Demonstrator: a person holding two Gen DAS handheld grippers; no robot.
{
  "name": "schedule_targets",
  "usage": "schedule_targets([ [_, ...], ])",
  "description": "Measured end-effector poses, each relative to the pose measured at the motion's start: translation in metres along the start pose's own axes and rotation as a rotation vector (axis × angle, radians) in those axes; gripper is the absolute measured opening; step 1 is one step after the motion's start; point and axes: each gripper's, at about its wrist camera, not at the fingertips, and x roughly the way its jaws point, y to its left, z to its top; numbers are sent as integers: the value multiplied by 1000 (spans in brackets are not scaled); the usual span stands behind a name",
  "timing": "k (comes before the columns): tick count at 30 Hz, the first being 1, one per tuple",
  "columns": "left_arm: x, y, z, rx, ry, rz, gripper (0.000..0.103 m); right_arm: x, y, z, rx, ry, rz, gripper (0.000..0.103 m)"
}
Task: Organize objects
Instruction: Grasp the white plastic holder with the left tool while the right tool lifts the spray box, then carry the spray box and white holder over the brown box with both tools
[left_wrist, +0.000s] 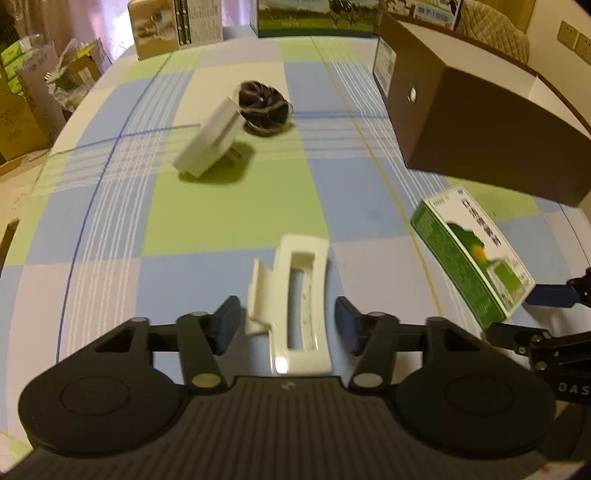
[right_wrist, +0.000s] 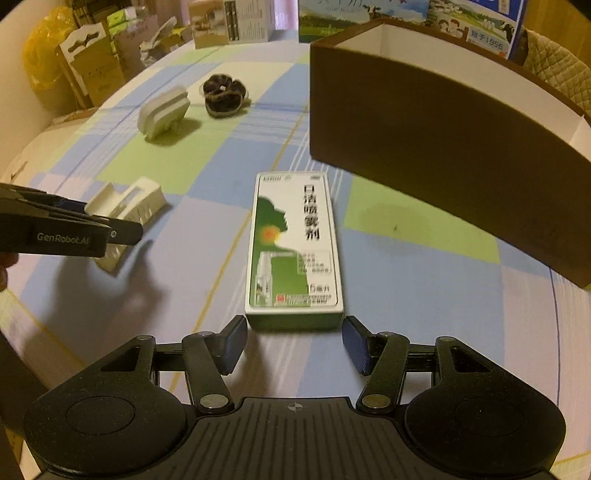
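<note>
A: Where is the white hair claw clip (left_wrist: 295, 299) sitting?

B: It is lying on the checked tablecloth (left_wrist: 229, 206), between the spread fingers of the left gripper (left_wrist: 288, 325). The jaws are standing wide apart, with neither pad pressing on the clip.

A: And the green and white spray carton (right_wrist: 293, 247)?

B: It is lying flat, label up, at twelve o'clock from the right gripper (right_wrist: 294, 345). Its near end is sitting just ahead of the fingertips. That gripper is gaping too, and is holding nothing.

A: How are the two lying relative to each other?

B: In the right wrist view the clip is showing at about ten o'clock from the carton, partly hidden behind the left gripper's body.

A: What else is lying farther out?

B: A white wall charger (left_wrist: 210, 138) is resting tilted on its prongs at roughly eleven o'clock from the clip, and a dark scrunchie (left_wrist: 263, 107) is touching or nearly touching its far end. A brown open box (right_wrist: 443, 122) with a white inside is standing at one o'clock from the carton. Printed cartons (left_wrist: 317, 16) are lining the table's far edge at twelve o'clock.
</note>
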Motion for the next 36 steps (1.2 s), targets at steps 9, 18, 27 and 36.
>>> schedule_targets([
  [9,13,-2,4,44,-28,35,40,11,-2,21,15,-46,-5,62],
  [18,16,4,8,50,-51,77,39,23,0,39,16,-46,-19,62],
  [27,16,3,7,59,-53,81,38,32,5,42,-27,-40,-40,53],
  [36,10,1,5,74,-55,78,38,16,-5,30,10,-48,-2,52],
])
